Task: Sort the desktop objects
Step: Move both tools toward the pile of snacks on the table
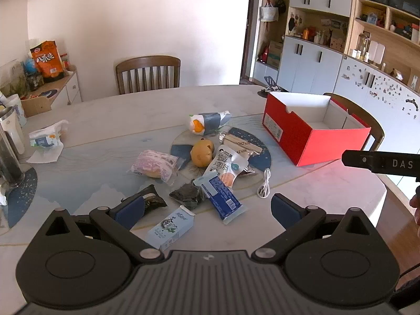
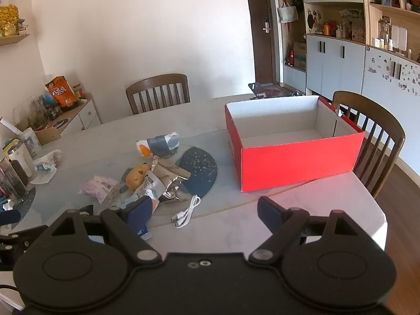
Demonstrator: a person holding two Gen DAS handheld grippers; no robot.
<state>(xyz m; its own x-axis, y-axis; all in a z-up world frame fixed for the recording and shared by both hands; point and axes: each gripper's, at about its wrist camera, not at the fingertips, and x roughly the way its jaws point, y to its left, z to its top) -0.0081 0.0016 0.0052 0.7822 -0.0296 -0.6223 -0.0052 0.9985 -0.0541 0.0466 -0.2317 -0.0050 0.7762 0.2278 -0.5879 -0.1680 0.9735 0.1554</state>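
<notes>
While both grippers are hovering above the desk w/ jaws spread wide & gripping nothing, the red box is sitting open-topped toward the desk's right side. Left gripper is hanging over snack packets left of the box: blue packet, light-blue carton, dark wrapper. White cable is lying coiled just left of the box's near corner. Right gripper is pointing at bare desk in front of the box, cable nearby.
</notes>
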